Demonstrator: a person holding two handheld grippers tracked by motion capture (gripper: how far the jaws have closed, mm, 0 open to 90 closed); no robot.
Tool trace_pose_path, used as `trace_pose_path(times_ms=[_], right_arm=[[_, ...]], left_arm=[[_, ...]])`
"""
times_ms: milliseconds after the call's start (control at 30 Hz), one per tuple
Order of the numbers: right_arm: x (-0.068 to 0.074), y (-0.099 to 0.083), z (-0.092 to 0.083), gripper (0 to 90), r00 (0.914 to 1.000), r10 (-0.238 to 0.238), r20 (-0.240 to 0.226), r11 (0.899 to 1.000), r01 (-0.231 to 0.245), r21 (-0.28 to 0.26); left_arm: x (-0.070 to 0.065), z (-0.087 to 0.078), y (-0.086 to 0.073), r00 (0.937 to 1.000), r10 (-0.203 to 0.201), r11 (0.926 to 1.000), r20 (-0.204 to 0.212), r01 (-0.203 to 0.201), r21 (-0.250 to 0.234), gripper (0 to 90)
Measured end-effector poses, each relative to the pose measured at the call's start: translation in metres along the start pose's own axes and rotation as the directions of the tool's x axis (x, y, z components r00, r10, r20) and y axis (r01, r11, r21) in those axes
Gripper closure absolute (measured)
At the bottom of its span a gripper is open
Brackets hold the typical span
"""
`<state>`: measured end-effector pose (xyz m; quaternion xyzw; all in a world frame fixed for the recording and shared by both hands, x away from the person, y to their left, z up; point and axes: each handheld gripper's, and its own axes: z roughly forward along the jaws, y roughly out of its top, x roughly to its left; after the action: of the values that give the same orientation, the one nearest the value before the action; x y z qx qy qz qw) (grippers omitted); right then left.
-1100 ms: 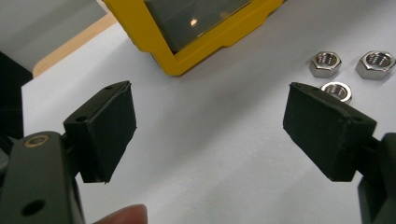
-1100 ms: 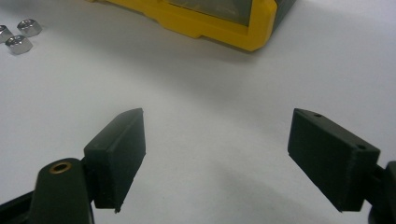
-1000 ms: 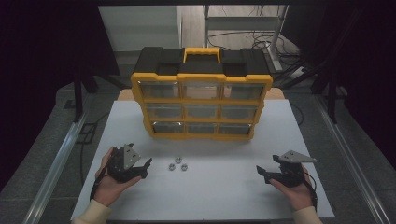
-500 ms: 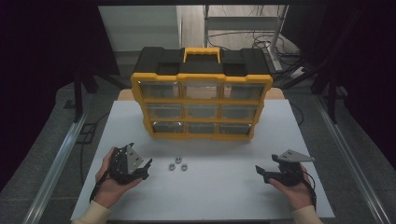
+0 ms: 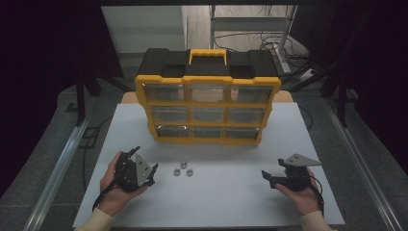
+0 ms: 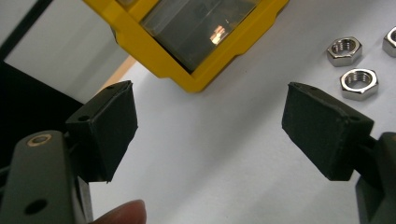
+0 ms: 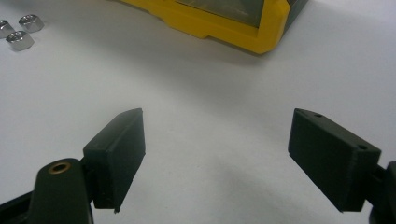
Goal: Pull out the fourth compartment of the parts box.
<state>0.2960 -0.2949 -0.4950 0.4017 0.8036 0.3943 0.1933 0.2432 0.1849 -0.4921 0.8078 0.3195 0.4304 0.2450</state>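
Note:
A yellow and black drawer organizer (image 5: pixel 208 98) stands upright at the back of the white table (image 5: pixel 226 192), its clear drawers shut. Three steel nuts (image 5: pixel 183 169) lie in front of it, left of centre. My left gripper (image 5: pixel 142 168) rests at the front left, open and empty, just left of the nuts; its own view shows the nuts (image 6: pixel 358 84) off the right jaw and the organizer's corner (image 6: pixel 196 79) ahead. My right gripper (image 5: pixel 267 178) sits at the front right, open and empty, with the organizer's base (image 7: pixel 219 28) ahead and the nuts (image 7: pixel 19 39) at far left.
Metal rails (image 5: pixel 57 166) run along both sides of the table. Cables and a metal rack (image 5: pixel 250 29) stand behind the organizer. Bare white tabletop lies between the two grippers.

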Motion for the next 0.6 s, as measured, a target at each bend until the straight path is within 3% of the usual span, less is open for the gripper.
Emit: trace_pose_path(times_ms=[233,467,600], right_arm=[[-0.001,0.0,0.0,19.2,1.0,0.0,-0.001,1.0,0.0,-0.001],[0.0,0.001,0.002,19.0,1.0,-0.005,-0.006,1.0,0.005,-0.001],[0.0,0.001,0.002,19.0,1.0,-0.003,-0.008,1.0,0.003,0.001]], left_arm=[[-0.003,0.001,0.004,0.9986,0.048,0.9988,-0.021,-0.048,-0.009,19.1],[-0.005,0.004,0.013,0.9929,0.111,0.9932,-0.044,-0.112,-0.031,19.1],[-0.004,0.006,0.018,0.9909,0.125,0.9912,-0.05,-0.127,-0.037,19.1]])
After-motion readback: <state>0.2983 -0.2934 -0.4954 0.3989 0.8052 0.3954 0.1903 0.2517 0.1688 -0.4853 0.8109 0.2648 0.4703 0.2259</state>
